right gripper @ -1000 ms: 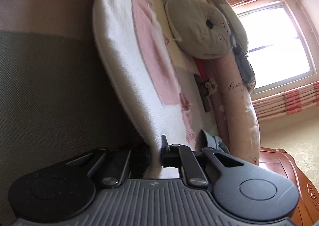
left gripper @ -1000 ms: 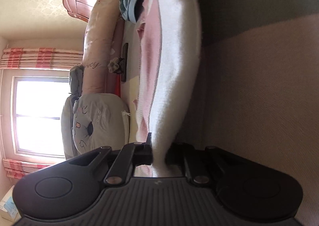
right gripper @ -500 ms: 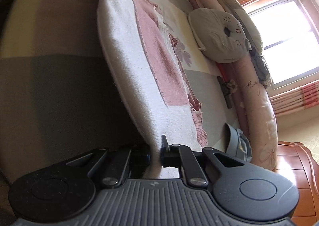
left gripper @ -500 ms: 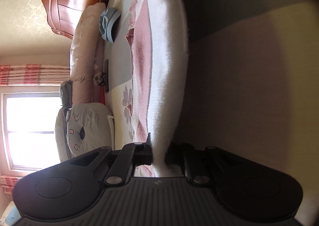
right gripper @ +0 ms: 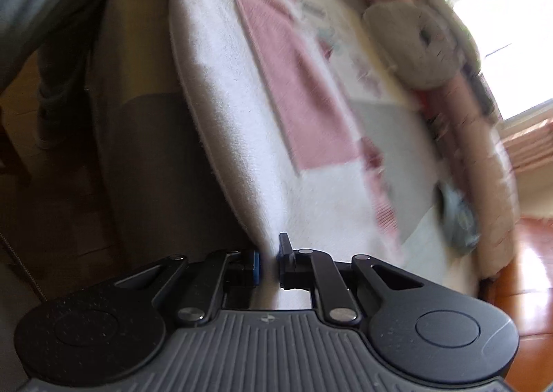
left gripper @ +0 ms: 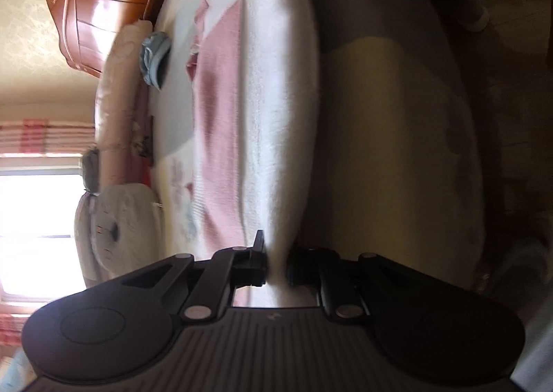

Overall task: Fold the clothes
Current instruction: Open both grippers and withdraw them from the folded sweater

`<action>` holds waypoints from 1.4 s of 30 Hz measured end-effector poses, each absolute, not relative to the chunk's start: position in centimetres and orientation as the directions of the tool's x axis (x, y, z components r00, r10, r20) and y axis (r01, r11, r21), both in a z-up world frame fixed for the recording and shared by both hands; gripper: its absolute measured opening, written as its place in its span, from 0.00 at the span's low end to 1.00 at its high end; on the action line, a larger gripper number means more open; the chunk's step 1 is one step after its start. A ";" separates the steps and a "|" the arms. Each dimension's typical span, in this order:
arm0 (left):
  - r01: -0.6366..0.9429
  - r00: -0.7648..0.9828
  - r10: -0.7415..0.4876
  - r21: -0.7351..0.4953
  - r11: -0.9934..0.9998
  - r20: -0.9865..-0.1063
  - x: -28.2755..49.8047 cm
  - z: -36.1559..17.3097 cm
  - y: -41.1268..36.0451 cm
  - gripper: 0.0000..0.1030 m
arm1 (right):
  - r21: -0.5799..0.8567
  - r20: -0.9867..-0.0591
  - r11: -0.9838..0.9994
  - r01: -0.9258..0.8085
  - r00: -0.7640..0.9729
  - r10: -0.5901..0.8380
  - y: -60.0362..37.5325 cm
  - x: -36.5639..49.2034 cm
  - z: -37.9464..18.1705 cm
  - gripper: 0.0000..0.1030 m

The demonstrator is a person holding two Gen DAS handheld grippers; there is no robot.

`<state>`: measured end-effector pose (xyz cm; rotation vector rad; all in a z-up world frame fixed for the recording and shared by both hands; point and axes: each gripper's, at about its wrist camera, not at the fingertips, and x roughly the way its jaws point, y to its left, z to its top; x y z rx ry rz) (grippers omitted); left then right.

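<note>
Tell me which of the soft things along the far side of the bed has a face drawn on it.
The round grey cushion nearest the window. The long pink bolster beside it has no face, and the blue bundle is just crumpled cloth.

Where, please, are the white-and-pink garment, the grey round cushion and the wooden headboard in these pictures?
white-and-pink garment (right gripper: 242, 108): right wrist view, on its white panel.
grey round cushion (right gripper: 411, 43): right wrist view, on its face.
wooden headboard (left gripper: 100, 8): left wrist view, on its carved panel.

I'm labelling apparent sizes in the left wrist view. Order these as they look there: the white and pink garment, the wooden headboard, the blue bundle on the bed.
1. white and pink garment, largest, though it hangs nearest the camera.
2. wooden headboard.
3. blue bundle, clearly smallest.
</note>
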<state>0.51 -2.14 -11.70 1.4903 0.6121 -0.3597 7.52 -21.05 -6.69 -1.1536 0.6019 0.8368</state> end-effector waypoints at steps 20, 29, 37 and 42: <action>0.508 0.680 -0.029 0.443 0.739 -0.732 3.8 -4.9 -0.3 0.25 | -0.171 -0.712 0.618 -0.768 0.530 0.461 -25.1 8.6 -1.7 0.37; 0.414 0.641 -0.028 0.315 0.854 -0.767 3.0 -6.8 2.7 0.35 | 0.003 -0.743 0.746 -0.666 0.498 0.447 -28.0 9.9 -7.4 0.44; 0.206 0.614 -0.017 0.139 0.969 -0.789 4.6 -7.4 6.8 0.57 | 0.041 -0.709 0.833 -0.552 0.571 0.413 -29.4 10.6 -7.6 0.64; 0.160 0.619 -0.009 0.115 0.980 -0.785 4.8 -5.6 7.2 0.59 | -0.001 -0.694 0.846 -0.534 0.609 0.384 -28.8 9.5 -7.8 0.73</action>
